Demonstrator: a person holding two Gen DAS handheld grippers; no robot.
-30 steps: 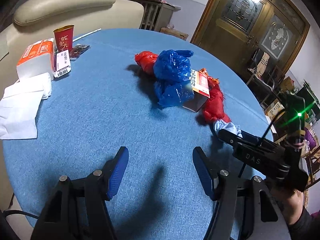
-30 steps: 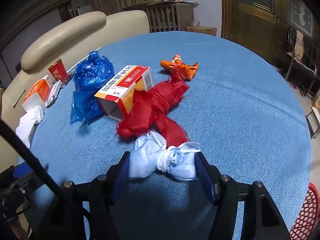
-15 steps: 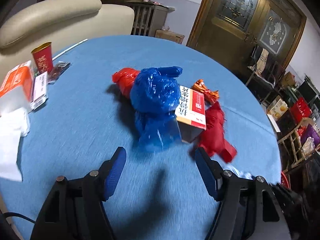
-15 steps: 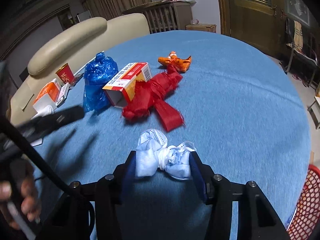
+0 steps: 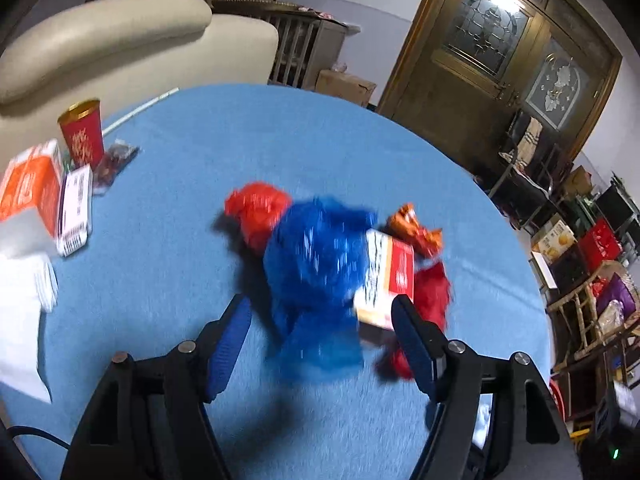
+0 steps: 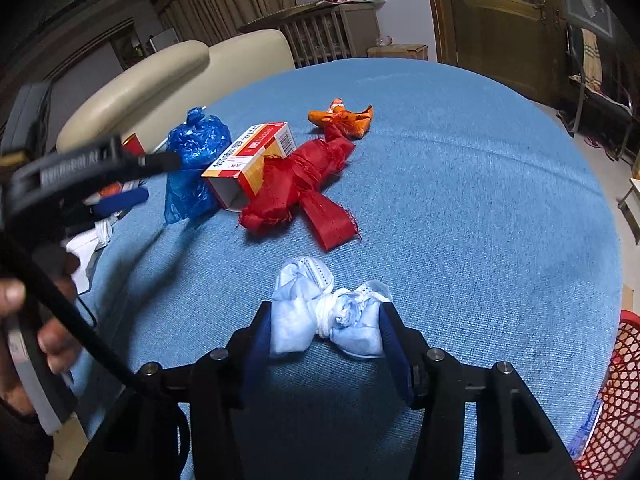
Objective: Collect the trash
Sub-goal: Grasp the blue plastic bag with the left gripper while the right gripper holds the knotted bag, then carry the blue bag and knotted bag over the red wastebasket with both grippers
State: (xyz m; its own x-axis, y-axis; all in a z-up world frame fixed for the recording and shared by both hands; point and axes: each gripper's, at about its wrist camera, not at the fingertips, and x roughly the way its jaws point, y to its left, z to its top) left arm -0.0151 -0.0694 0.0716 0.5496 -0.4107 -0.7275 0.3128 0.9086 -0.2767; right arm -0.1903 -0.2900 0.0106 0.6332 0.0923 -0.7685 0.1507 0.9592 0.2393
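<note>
The right gripper (image 6: 325,326) is clenched on a knotted pale-blue face mask (image 6: 326,314), both blue pads pressed against its 2 ends, just above the blue tablecloth (image 6: 460,208). The left gripper (image 5: 322,344) is released: its jaws stand apart with nothing pinched between them, and the lower folds of the blue plastic bag (image 5: 316,264) are seen in the gap, blurred.

Taking the medicine box (image 6: 250,160) as landmark: the blue plastic bag lies touching its left side, the red cloth strip (image 6: 300,188) is draped against its right side, the orange wrapper (image 6: 344,116) lies just beyond it, and the mask is held well in front of it. A red crumpled bag (image 5: 258,212) is seen behind the blue bag in the left view. A red mesh basket (image 6: 612,396) stands below the table edge, far to the right of the box; it is judged to be the bin.

For this step, the mask should be kept squeezed at its knot and carried clear of the table edge before release over the basket. The left pads are best lowered around the bag's bunched middle, not its loose film, so that the box is not dragged along.
</note>
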